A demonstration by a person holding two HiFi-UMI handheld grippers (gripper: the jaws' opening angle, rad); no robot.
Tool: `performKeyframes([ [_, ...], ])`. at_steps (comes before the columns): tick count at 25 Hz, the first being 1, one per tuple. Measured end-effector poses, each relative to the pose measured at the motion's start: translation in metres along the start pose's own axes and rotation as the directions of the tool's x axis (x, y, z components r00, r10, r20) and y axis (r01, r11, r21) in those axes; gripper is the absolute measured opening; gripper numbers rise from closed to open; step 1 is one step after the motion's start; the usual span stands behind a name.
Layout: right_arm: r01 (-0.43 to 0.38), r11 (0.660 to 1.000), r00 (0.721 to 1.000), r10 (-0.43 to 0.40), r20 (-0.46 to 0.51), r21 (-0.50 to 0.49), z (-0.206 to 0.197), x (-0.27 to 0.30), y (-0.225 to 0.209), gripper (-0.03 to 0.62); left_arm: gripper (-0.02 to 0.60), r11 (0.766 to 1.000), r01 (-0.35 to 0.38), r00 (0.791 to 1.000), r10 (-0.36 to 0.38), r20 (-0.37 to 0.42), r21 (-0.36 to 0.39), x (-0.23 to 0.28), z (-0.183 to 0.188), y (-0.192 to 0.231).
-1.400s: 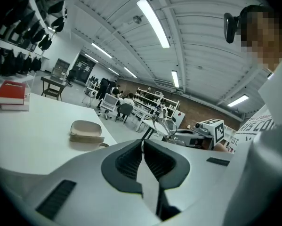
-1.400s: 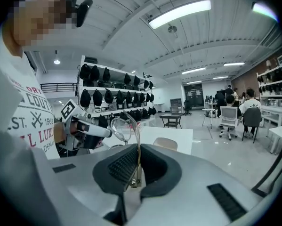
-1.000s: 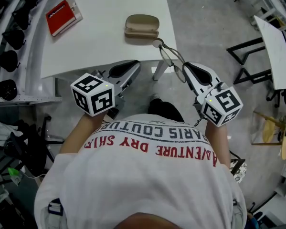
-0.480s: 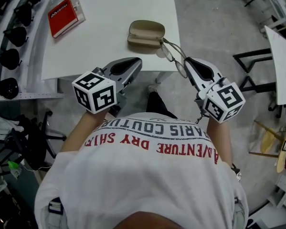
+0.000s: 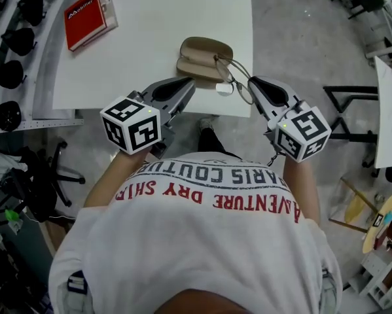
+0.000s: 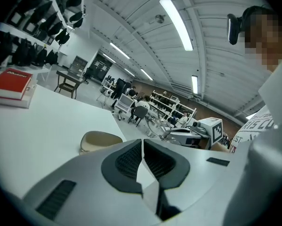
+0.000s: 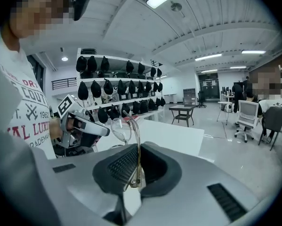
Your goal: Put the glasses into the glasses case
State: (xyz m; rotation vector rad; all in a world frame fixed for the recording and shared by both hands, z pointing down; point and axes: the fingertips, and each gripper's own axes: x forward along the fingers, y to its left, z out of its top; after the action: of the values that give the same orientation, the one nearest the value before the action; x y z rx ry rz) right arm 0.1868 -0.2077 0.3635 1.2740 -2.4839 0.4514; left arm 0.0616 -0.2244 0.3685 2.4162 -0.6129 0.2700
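Note:
The beige glasses case lies closed on the white table, close to its near edge. My right gripper is shut on one temple of the thin-framed glasses, which hang over the case's right end. In the right gripper view the temple runs up between the pads to a lens. My left gripper is shut with nothing in it, just short of the case's left end. From the left gripper view the case lies ahead left of the jaws.
A red book lies at the table's far left corner. Shelves with dark caps run along the left. A black-legged table stands to the right on the grey floor. The person's torso fills the lower head view.
Both grippers have moved forward to the table's near edge. The glasses went from beside the table's corner to over the case's right end.

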Motion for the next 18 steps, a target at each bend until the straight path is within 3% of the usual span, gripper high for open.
performKeyframes([
  [12,-0.131,0.989,0.987,0.124,-0.101,-0.067,0.002,0.073,-0.007,0.034,0.037,0.991,-0.11,0.994,0.111,0.012,-0.078,-0.003,0.004,0.061],
  [18,-0.193,0.98,0.972,0.185,-0.142,-0.047,-0.005,0.102,-0.007,0.034,0.037,0.981,-0.156,0.986,0.161,0.036,-0.113,-0.009,0.008,0.082],
])
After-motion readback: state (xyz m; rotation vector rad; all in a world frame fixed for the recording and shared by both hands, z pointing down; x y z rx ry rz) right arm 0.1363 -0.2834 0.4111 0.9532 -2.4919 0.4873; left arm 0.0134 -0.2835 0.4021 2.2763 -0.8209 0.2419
